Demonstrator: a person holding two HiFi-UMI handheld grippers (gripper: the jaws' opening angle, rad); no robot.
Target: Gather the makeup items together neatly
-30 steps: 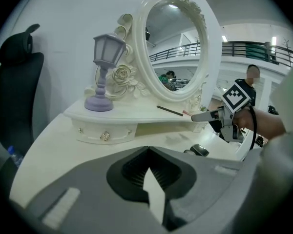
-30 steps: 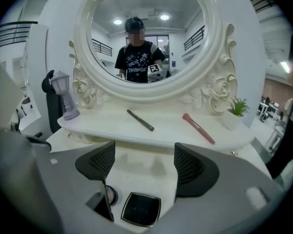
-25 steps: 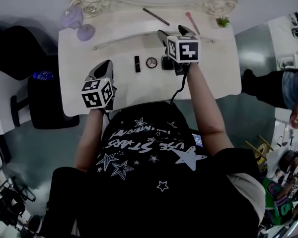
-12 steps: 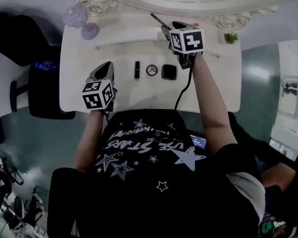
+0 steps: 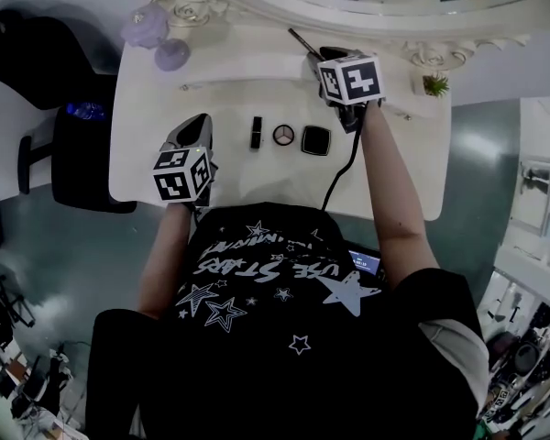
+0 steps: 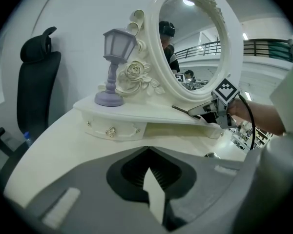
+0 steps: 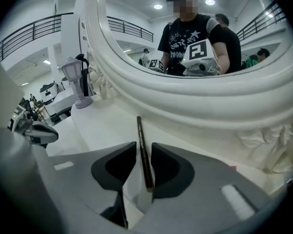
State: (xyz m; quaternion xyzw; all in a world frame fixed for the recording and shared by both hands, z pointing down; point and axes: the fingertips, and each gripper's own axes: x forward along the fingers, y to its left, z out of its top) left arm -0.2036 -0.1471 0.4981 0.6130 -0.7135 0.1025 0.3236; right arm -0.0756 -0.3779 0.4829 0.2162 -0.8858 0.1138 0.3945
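Jaws of the left gripper (image 5: 195,122) (image 6: 148,149) are pressed together with nothing between them; it is held over the near left part of the white dressing table (image 5: 156,168).

Just right of it, three items lie in a row on the tabletop: a dark lipstick (image 5: 256,133), a round compact (image 5: 283,136) and a square black compact (image 5: 316,140), near one another but not touching.

Farther back, the right gripper (image 5: 319,58) (image 7: 144,144) reaches onto the raised shelf (image 5: 243,62). Its jaws are only slightly apart, one on each side of a thin brown eyeliner pencil (image 7: 139,129) (image 5: 299,38) lying flat on the shelf. The pencil's near end rests along the right-hand jaw, and a sliver of white shelf shows between the pencil and the left-hand jaw, so it is straddled rather than clamped. The rest of the pencil points away toward the mirror frame (image 7: 185,99).

A lilac lantern-shaped lamp (image 6: 115,65) stands at the shelf's far left beside the frame's carved roses, and a small green plant (image 5: 434,85) sits at the far right. Two jewelled knobs (image 6: 111,130) show on the drawer front under the shelf.

Left of the table stands a black office chair (image 6: 36,82). The oval mirror reflects the person and a railed upper gallery.
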